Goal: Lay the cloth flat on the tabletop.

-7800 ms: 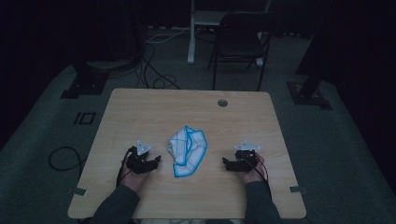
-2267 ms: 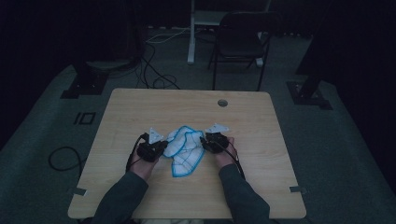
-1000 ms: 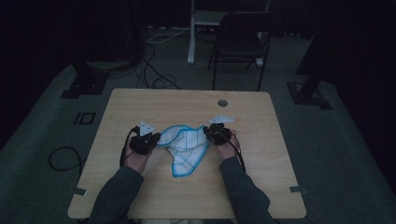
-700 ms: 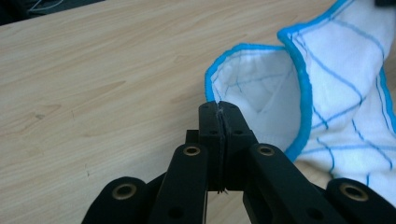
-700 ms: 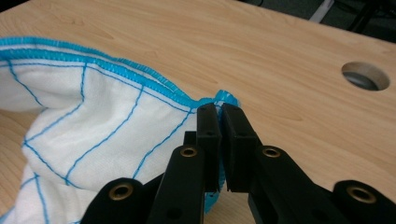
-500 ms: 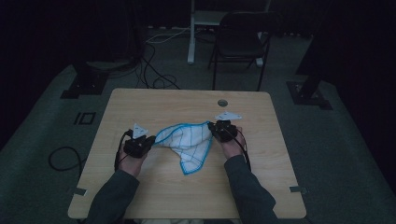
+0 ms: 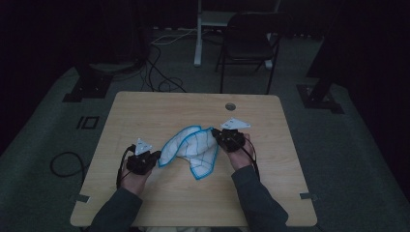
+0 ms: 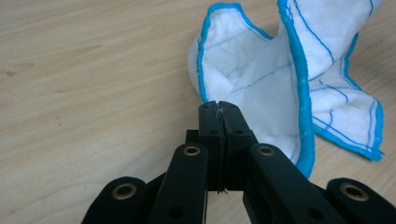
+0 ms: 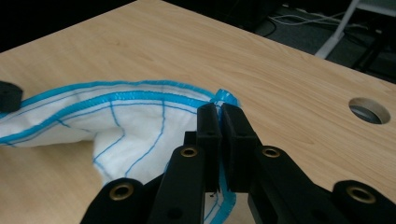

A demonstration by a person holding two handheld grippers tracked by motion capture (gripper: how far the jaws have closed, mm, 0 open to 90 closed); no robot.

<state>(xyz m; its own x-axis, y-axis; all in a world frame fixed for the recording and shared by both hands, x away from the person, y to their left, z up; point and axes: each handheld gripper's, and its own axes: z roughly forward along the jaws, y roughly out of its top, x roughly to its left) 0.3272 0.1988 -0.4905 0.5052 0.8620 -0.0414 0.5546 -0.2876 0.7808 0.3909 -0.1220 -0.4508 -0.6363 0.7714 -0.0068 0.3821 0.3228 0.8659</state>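
Note:
A white cloth (image 7: pixel 191 147) with blue hem and thin blue lines hangs rumpled between my two grippers over the middle of the wooden table (image 7: pixel 159 106). My left gripper (image 7: pixel 154 156) is at its near left end. In the left gripper view the jaws (image 8: pixel 219 106) are pressed together with frayed thread between them, and the cloth (image 8: pixel 261 88) rises just behind them. My right gripper (image 7: pixel 215 135) holds the far right end. In the right gripper view its jaws (image 9: pixel 219 109) are shut on the blue hem, and the cloth (image 9: pixel 126 130) stretches away to the left.
A round cable hole (image 7: pixel 230 106) lies in the table top just beyond the right gripper, also seen from that gripper (image 9: pixel 369 110). A dark folding chair (image 7: pixel 249 46) and cables on the floor (image 7: pixel 162 82) lie past the far edge. Bare wood surrounds the cloth.
The left gripper has drawn back toward the person and a little left, still at the cloth's end. The right gripper has hardly moved. The cloth sags more in the middle.

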